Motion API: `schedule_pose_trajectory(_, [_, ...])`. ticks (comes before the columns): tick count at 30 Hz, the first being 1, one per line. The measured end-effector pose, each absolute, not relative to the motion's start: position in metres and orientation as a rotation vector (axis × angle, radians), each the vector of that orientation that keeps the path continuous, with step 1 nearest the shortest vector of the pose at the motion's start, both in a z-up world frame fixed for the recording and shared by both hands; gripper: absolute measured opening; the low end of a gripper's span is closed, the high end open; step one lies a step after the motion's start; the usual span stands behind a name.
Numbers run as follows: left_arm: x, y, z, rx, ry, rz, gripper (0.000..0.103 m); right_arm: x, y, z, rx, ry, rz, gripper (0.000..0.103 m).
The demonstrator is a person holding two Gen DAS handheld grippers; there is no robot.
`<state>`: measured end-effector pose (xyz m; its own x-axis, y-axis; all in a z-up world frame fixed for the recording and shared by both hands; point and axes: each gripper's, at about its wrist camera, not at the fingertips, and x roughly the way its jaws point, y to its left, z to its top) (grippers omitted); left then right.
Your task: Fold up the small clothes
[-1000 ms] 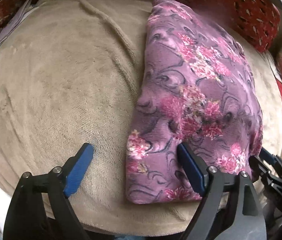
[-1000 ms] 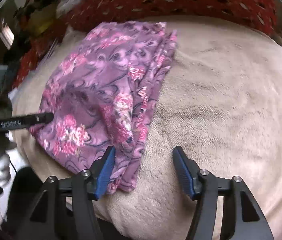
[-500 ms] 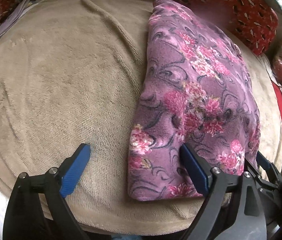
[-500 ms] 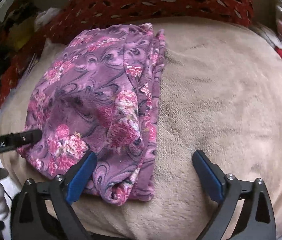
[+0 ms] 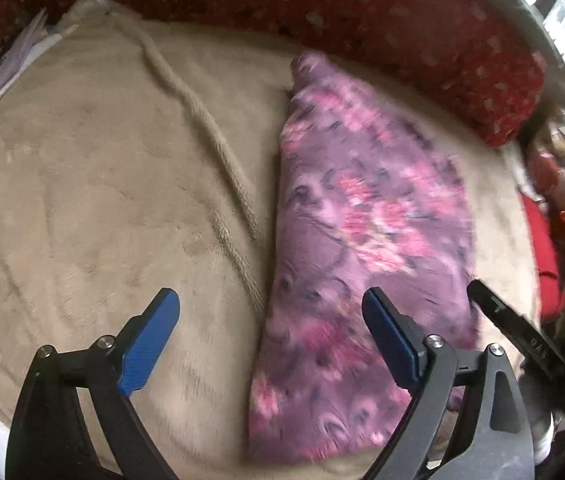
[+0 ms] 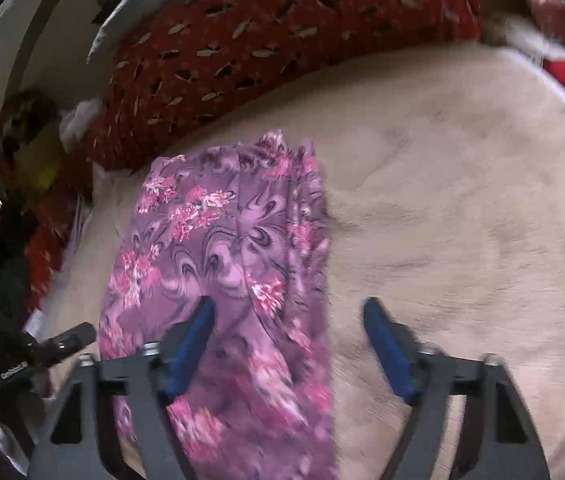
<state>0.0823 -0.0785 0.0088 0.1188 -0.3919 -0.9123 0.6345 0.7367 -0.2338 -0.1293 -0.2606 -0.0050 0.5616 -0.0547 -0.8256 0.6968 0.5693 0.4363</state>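
A purple garment with pink flowers [image 5: 366, 240] lies folded in a long strip on the beige fleece blanket [image 5: 90, 200]. My left gripper [image 5: 272, 340] hovers open over its near end, with the cloth's left edge below the gap and nothing pinched. One black finger of the right gripper [image 5: 514, 328] shows at the strip's right side. In the right wrist view the same garment [image 6: 222, 240] runs under my right gripper [image 6: 290, 336]. Its jaws are closing, and the cloth's right edge lies between them, not pressed by the pads. The left gripper [image 6: 54, 344] is at the lower left.
A red patterned cushion [image 5: 362, 20] lines the far edge of the blanket. Papers and white fabric [image 5: 14, 64] lie at the far left. Red cloth and clutter [image 5: 550, 208] sit at the right edge. A long ridge [image 5: 210, 148] creases the blanket beside the garment.
Both grippers have pulled back from the garment, which now looks smaller. The right gripper rolled, so the strip now runs more upright in its view. Its jaws spread wide, then narrowed.
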Motion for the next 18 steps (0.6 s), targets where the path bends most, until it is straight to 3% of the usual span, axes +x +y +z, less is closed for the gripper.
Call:
schedule_pose_trajectory(1, [0.085, -0.083, -0.002, 0.25, 1.274, -0.749, 0.095, -0.121, -0.259, -0.018, 0.87, 0.888, -0.468, 0.029])
schedule_pose_trajectory(5, [0.097, -0.081, -0.002, 0.174, 1.339, -0.803, 0.095, -0.12, -0.261, -0.021, 0.893, 0.863, -0.476, 0.027])
schedule_pose_trajectory(11, [0.113, -0.119, 0.031, 0.205, 1.232, -0.821, 0.095, -0.109, -0.297, 0.01, 0.896, 0.729, -0.516, 0.034])
schedule_pose_trajectory(13, [0.117, -0.136, 0.023, 0.25, 1.23, -0.793, 0.095, -0.086, -0.307, 0.008, 0.868, 0.75, -0.522, 0.035])
schedule_pose_trajectory(16, [0.132, -0.153, -0.014, 0.272, 1.355, -0.75, 0.098, -0.065, -0.313, -0.018, 0.836, 0.861, -0.571, 0.051])
schedule_pose_trajectory(18, [0.141, -0.148, -0.02, 0.187, 1.402, -0.746, 0.103, -0.056, -0.316, -0.041, 0.795, 0.95, -0.586, 0.054])
